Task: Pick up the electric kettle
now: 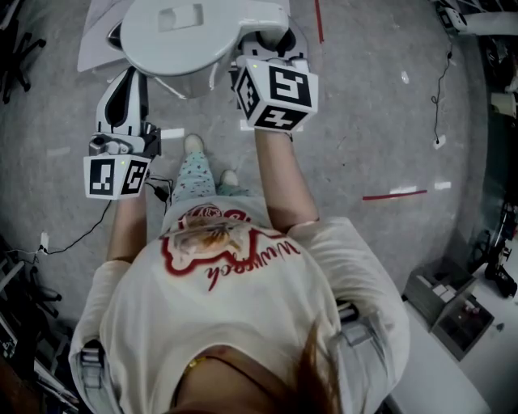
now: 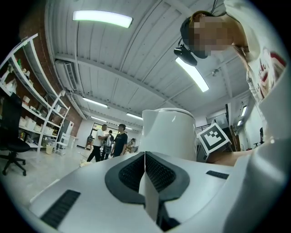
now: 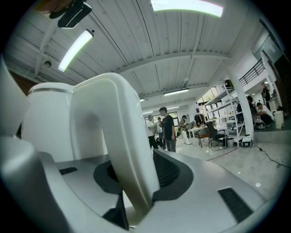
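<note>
Kettle (image 1: pixel 184 36), white and electric, hangs in the air in front of us, above a grey floor (image 1: pixel 364 121). Its lid (image 1: pixel 180 18) is down, so we cannot see whether anything is inside. We find no brand or label on it. Our right gripper (image 3: pixel 140 176) is clamped on the kettle's curved handle (image 3: pixel 111 123), which holds its jaws partly apart. Our left gripper (image 2: pixel 145 169) sits just left of the kettle, jaws pressed together on nothing; whether it touches the kettle we cannot tell. Each gripper carries a cube (image 1: pixel 277 93) printed with black-and-white square markers. Nearer us than the kettle, our cream shirt (image 1: pixel 243 323) bears red script we cannot read. Far right of the kettle, small grey boxes (image 1: pixel 453 311) hold contents too small to make out.
</note>
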The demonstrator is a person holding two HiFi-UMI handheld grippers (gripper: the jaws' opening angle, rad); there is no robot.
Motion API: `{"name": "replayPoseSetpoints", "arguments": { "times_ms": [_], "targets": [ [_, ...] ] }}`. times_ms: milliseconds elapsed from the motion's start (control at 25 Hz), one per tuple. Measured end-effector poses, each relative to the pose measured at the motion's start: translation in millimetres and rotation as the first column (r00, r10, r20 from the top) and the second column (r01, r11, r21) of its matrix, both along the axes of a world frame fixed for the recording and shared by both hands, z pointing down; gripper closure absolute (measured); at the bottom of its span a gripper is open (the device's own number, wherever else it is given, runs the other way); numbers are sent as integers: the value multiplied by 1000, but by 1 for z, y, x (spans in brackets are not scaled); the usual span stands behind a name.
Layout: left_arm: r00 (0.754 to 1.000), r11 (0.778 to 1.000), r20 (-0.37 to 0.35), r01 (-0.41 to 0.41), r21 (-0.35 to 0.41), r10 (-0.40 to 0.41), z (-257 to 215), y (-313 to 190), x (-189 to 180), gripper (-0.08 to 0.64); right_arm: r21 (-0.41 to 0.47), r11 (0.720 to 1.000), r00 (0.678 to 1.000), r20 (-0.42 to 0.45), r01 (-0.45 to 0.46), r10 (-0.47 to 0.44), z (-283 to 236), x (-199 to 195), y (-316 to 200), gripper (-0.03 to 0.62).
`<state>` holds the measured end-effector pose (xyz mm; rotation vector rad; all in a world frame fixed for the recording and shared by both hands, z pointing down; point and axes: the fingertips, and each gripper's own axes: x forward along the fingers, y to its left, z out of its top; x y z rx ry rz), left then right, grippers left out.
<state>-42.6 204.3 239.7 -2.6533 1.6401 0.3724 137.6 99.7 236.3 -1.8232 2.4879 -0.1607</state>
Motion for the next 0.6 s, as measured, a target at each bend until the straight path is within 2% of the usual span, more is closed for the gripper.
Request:
{"name": "replayPoseSetpoints", "arguments": {
  "times_ms": [280, 480, 600],
  "targets": [
    [1000, 1000, -2, 4, -3, -4, -2, 51, 21, 547, 1, 1000, 1000, -10, 1, -1, -3, 21, 52, 467],
    [1000, 1000, -10, -17, 5, 17, -9, 66, 15, 548, 19, 999, 1000, 10, -30, 30, -10, 18, 71, 466],
    [999, 999, 12, -42, 11, 42, -14, 71, 15, 548, 42, 999, 1000, 3, -26, 26, -19, 18, 78, 468]
  ]
}}
